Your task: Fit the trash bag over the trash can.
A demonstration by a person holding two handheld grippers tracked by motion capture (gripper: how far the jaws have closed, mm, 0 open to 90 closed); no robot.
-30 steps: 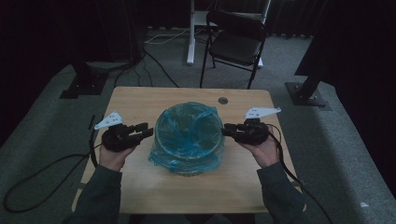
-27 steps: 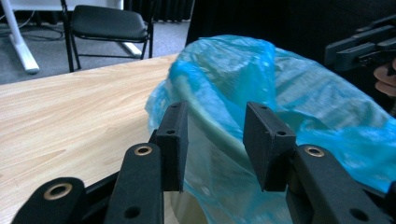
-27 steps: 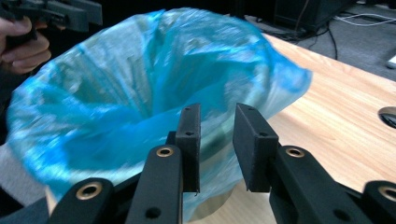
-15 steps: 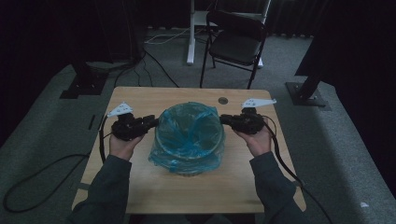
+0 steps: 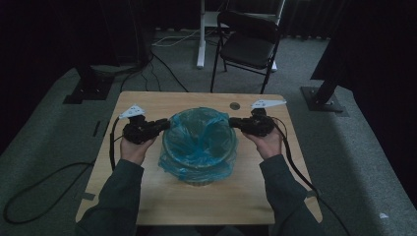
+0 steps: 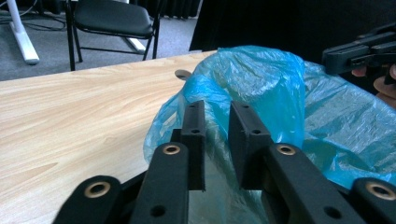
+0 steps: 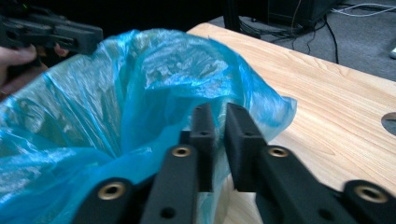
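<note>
**A:** Left gripper (image 6: pixel 215 126) sits at the left rim of the bin (image 5: pixel 199 147), jaws just closing, a narrow gap left, blue bag (image 5: pixel 196 140) edge between them, no pinch visible

**B:** Right gripper (image 7: pixel 215 128)?

**A:** Opposite rim, jaws also just closing, nearly together with bag film between; contact unclear

**B:** Bin?

**A:** Mid table (image 5: pixel 147 196), bag lining it, draped over the rim
</note>
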